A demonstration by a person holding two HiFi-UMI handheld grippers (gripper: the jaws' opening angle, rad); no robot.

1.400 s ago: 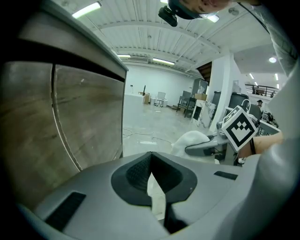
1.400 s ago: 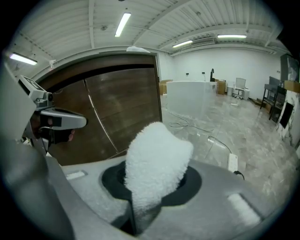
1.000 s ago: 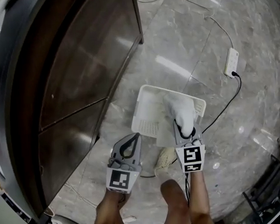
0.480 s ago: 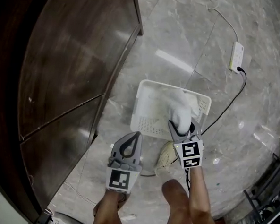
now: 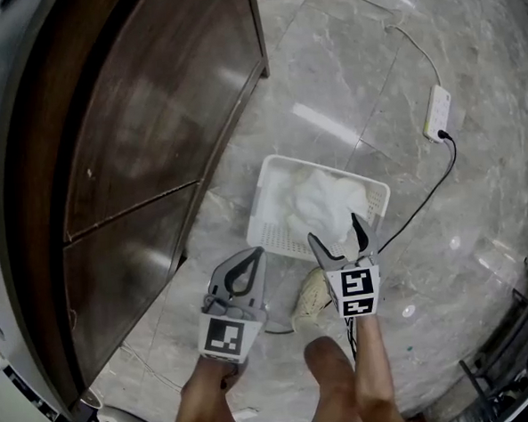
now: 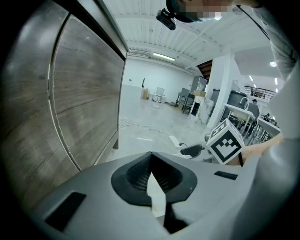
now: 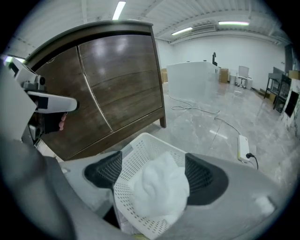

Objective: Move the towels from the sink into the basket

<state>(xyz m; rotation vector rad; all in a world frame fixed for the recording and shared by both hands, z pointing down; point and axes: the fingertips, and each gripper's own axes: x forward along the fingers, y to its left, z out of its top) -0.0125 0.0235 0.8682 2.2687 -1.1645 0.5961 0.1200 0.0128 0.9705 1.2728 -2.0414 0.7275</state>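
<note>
Marble floor [image 5: 327,68]: R gripper [image 5: 337,232] jaws, just opened wide, frame towel [image 5: 321,202] lying loose in basket [image 5: 263,216] at 12 o'clock; L gripper [image 5: 249,262] jaws closed, empty.

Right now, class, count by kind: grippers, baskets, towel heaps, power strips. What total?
Grippers: 2, the left gripper and the right gripper, whose jaws have just been opening, not gripping the towel heap.
Baskets: 1, the white basket.
Towel heaps: 1.
Power strips: 1, the power strip.
Total: 5.
</note>
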